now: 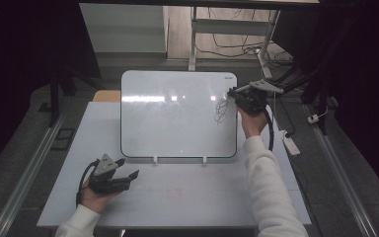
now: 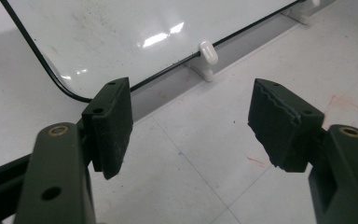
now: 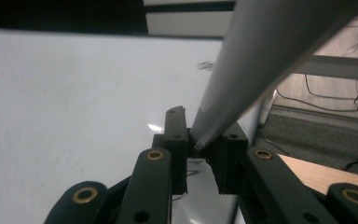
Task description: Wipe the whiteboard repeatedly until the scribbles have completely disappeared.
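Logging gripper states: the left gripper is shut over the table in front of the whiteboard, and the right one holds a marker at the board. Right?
Not quite: the left gripper is open, as the left gripper view shows. It does hover over the table before the whiteboard.

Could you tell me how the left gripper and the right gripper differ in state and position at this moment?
The left gripper is open and holds nothing; the right gripper is shut on a grey pen. The left gripper hovers over the bare table in front of the whiteboard; the right gripper is at the whiteboard's right edge, by a dark scribble. Both are hand-held, with black fingers.
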Demonstrator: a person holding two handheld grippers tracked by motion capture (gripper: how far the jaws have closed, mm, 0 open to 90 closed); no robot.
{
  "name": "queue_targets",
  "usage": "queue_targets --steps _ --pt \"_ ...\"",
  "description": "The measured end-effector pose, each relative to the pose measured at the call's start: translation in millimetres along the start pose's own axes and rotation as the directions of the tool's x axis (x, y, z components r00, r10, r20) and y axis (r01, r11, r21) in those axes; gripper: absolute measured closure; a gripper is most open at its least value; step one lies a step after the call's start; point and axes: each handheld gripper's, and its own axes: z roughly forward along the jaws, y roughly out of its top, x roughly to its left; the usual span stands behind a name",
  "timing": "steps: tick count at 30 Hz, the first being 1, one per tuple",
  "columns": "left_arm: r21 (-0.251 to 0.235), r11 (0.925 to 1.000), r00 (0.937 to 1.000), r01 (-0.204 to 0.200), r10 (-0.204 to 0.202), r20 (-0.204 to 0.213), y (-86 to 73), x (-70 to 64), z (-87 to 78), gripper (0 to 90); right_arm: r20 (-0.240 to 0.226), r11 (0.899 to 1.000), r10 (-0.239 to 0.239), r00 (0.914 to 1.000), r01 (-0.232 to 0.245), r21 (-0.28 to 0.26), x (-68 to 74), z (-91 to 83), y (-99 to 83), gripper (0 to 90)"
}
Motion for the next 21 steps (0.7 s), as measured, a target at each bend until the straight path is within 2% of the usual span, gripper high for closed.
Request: queue_targets --steps 1,2,4,5,6,8,10,11,12,14,15,16,17,19,21 --pt "-0.001 1.0 1.0 0.002 -0.002 0.001 0.2 0.5 0.1 31.4 -0.013 1.0 0.003 0.9999 -0.003 0.007 2.0 0.0 -2.4 77.6" --pt "-0.001 1.0 1.0 0.007 -0.007 0.002 0.3 1.1 0.6 31.4 -0.037 0.999 -0.031 0.9988 0.033 0.03 7.4 1.3 -5.4 77.6" --pt "0.001 1.0 0.9999 0.01 -0.01 0.004 0.3 1.7 1.4 31.4 -0.076 0.992 -0.107 0.9914 0.112 0.066 17.8 3.4 -9.9 77.6" --pt "0.002 1.0 1.0 0.007 -0.007 0.003 0.2 1.6 1.3 31.4 -0.078 0.991 -0.114 0.9904 0.119 0.067 17.3 2.7 -9.6 77.6" --pt "0.003 1.0 1.0 0.006 -0.006 0.003 0.1 1.2 0.8 31.4 -0.079 0.993 -0.093 0.9925 0.098 0.062 12.8 1.7 -8.0 77.6" --pt "-0.001 1.0 1.0 0.005 -0.005 0.002 0.1 0.5 -0.1 31.4 -0.015 0.998 -0.048 0.9987 0.048 0.027 0.7 -1.5 -3.8 77.6" --pt "-0.003 1.0 1.0 0.002 -0.002 0.002 0.1 0.4 -0.5 31.4 -0.008 1.0 0.02 0.9998 -0.02 -0.009 -8.1 -2.6 -2.4 77.6" --pt "-0.003 1.0 1.0 0.004 -0.004 0.003 0.1 0.9 -0.4 31.4 -0.004 1.0 0.026 0.9996 -0.026 -0.013 -5.9 -2.1 -3.9 77.7" --pt "-0.002 1.0 1.0 0.006 -0.006 0.004 0.1 1.7 -0.3 31.3 -0.023 1.0 0.008 0.9997 -0.008 0.006 -0.4 -0.4 -6.4 77.7" --pt "-0.003 0.9999 0.9999 0.01 -0.01 0.004 -0.1 2.9 0.1 31.4 -0.097 0.996 -0.065 0.9932 0.071 0.054 15.0 3.1 -13.4 77.7" --pt "-0.002 0.9999 0.9999 0.013 -0.013 0.005 -0.2 3.2 0.3 31.4 -0.107 0.992 -0.105 0.9887 0.112 0.059 20.3 3.4 -15.9 77.7" --pt "-0.001 0.9999 0.9999 0.013 -0.013 0.005 -0.2 3.1 0.4 31.4 -0.104 0.991 -0.115 0.9879 0.122 0.059 20.2 3.1 -15.8 77.7" --pt "-0.001 0.9999 0.9999 0.011 -0.011 0.004 -0.1 2.5 0.4 31.4 -0.107 0.994 -0.085 0.9906 0.091 0.054 15.4 3.3 -14.3 77.7" --pt "-0.002 1.0 1.0 0.005 -0.005 0.005 0.0 1.0 -0.2 31.4 -0.069 1.0 -0.018 0.9974 0.018 0.007 3.6 3.2 -10.1 77.7" --pt "-0.002 1.0 1.0 0.0 0.0 0.006 0.0 0.3 -0.3 31.4 -0.068 0.999 0.038 0.997 -0.039 -0.022 -2.0 4.6 -6.7 77.7"
